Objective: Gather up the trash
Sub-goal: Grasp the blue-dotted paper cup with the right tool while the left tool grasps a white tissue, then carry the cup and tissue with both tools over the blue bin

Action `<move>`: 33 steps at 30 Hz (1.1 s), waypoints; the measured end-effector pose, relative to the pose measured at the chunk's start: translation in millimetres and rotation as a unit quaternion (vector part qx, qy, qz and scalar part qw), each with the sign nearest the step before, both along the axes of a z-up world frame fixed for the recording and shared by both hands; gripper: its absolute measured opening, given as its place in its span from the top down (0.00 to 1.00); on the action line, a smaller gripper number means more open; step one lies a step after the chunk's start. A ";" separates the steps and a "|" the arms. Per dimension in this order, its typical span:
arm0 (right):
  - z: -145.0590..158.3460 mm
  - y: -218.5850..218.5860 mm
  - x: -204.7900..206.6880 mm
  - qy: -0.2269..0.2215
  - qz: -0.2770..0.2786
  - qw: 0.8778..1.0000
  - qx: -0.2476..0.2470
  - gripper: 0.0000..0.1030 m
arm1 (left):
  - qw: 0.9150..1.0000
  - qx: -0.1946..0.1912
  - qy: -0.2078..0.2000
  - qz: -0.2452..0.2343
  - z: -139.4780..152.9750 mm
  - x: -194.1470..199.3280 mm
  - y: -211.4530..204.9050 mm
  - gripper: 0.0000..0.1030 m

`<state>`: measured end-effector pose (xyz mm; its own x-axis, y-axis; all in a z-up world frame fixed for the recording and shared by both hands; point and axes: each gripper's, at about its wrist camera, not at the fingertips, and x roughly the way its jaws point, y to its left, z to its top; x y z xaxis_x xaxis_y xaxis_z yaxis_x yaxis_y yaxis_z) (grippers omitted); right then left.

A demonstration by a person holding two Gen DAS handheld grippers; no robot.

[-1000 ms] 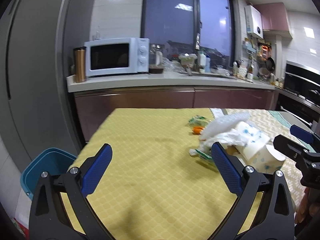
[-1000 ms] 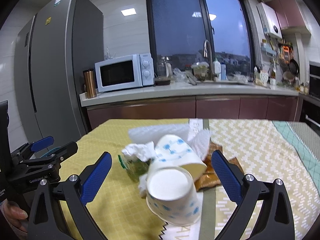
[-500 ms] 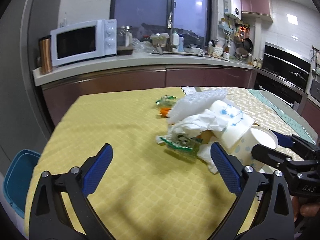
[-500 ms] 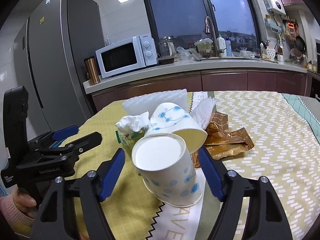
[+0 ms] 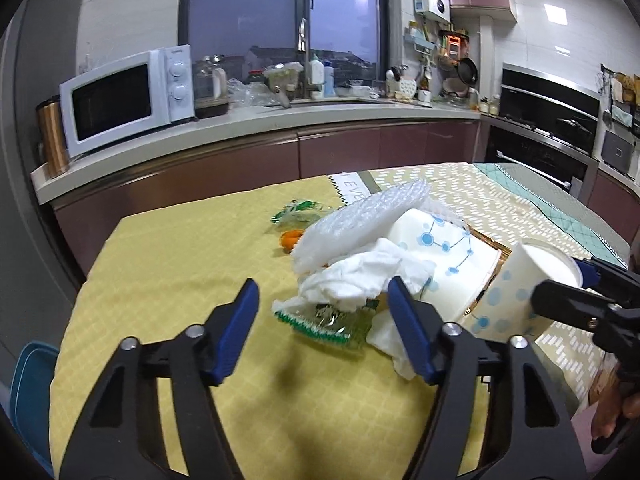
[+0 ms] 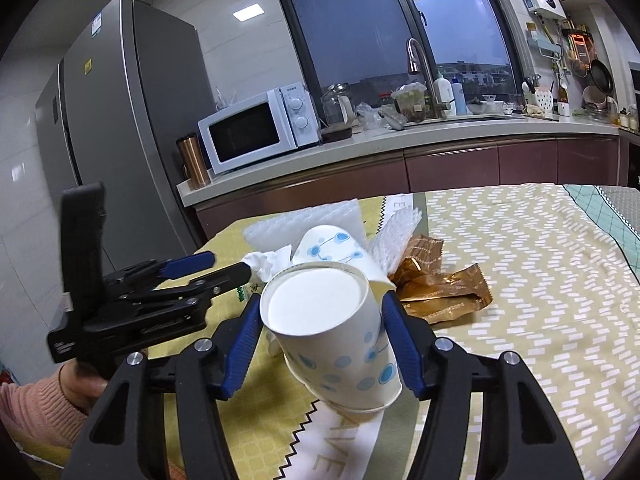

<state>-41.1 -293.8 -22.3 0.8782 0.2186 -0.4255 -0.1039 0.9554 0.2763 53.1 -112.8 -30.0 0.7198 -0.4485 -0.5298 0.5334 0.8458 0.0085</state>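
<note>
A pile of trash lies on the yellow tablecloth (image 5: 180,260). It holds a crumpled white tissue (image 5: 372,276), a green wrapper (image 5: 328,320), a white foam sheet (image 5: 360,220), a dotted paper cup on its side (image 5: 444,256) and gold wrappers (image 6: 440,300). My left gripper (image 5: 322,308) is closing just short of the tissue and green wrapper. Its right pad brushes the tissue and its left pad touches nothing. My right gripper (image 6: 320,320) is closing on an upturned dotted paper cup (image 6: 332,332), with a pad against each side.
A green and orange wrapper (image 5: 296,220) lies farther back on the cloth. A blue bin (image 5: 32,384) stands on the floor left of the table. A hand in a pink sleeve (image 6: 80,384) holds the left gripper. Kitchen counter, microwave and fridge stand behind.
Both pairs of jaws have narrowed. The left gripper moved right and in toward the tissue and wrapper. The right gripper's pads have come in against the upturned cup.
</note>
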 end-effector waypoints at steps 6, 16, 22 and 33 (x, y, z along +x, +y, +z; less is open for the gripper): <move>6.9 -5.8 -6.0 -0.006 0.003 1.000 0.006 0.43 | 0.999 -0.014 0.044 -0.027 -4.4 18.6 -4.5 0.80; 26.5 5.2 -12.6 -0.029 0.030 0.999 0.006 0.43 | 0.996 -0.064 0.054 -0.035 6.4 11.7 21.8 0.92; 36.3 26.6 -5.4 -0.040 0.067 0.997 0.014 0.43 | 0.995 -0.089 0.050 -0.017 19.5 -3.2 65.4 0.92; 46.5 86.9 29.3 -0.037 0.153 0.987 0.024 0.43 | 0.990 -0.126 0.023 0.062 40.8 -35.2 167.2 0.92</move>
<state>-11.8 -206.9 24.2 0.7962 0.4965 -0.3458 -0.4070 0.8624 0.3011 18.0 54.4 10.8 0.7549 -0.4808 -0.4460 0.4204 0.8768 -0.2337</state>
